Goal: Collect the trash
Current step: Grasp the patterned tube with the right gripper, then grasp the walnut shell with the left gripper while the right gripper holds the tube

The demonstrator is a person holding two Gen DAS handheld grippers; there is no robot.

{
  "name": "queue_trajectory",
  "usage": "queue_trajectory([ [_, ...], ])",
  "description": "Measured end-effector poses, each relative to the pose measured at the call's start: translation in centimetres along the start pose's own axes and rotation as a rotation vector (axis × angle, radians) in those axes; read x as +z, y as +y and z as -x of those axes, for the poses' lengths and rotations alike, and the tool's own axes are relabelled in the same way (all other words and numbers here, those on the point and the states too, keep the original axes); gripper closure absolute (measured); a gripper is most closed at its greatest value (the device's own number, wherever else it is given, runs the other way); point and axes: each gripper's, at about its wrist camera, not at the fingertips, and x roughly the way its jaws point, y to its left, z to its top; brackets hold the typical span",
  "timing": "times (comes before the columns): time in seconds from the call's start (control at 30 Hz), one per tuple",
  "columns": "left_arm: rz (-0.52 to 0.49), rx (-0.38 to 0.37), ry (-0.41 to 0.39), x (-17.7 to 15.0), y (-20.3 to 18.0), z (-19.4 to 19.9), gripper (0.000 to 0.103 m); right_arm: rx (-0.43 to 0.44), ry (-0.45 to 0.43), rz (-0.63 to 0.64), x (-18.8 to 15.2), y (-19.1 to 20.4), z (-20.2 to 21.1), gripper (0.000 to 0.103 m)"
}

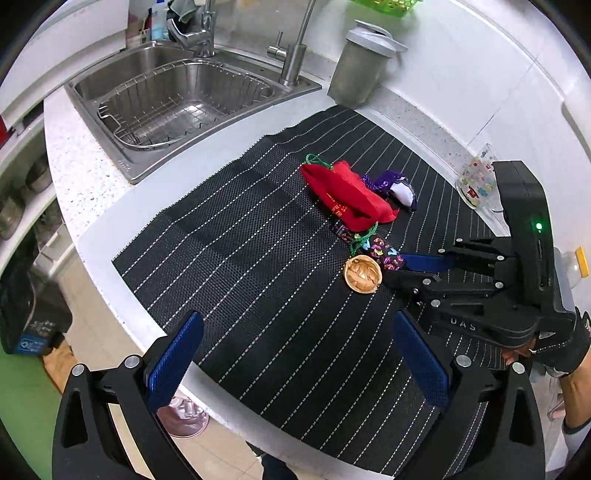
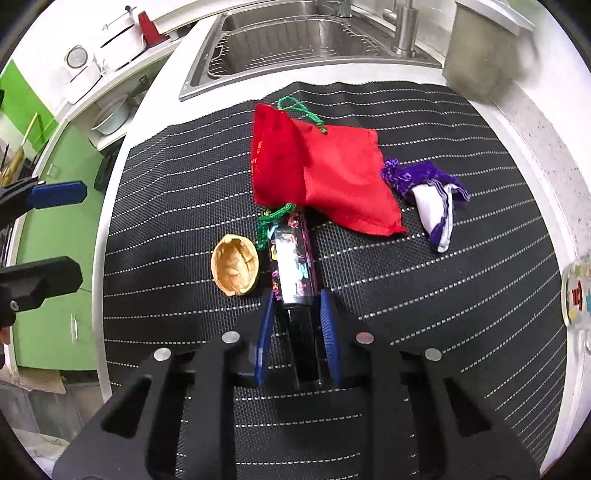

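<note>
The right gripper (image 2: 295, 314) pinches the black tube (image 2: 295, 273); the left gripper (image 1: 295, 365) is wide open, and next comes a lift, I think

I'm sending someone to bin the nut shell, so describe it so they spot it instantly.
Find the black striped mat beside the sink. Near its front lies a dark printed tube; the walnut shell half sits beside it, the only tan, hollow, bowl-like piece among cloth pouches.
</note>
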Motion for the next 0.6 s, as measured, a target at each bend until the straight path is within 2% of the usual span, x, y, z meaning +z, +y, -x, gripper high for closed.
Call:
queue_trajectory([
  [0.3, -0.028, -0.016, 0.010, 0.8, -1.3, -0.8, 0.006, 0.027, -0.038, -0.036, -0.9, -0.5, 3.2, 0.079],
  [0.6, -0.111, -0.062, 0.045, 1.6, -4.6, -3.4, 0.006, -0.007, -0.119, -0.127, -2.5, -2.9, 7.8, 0.079],
])
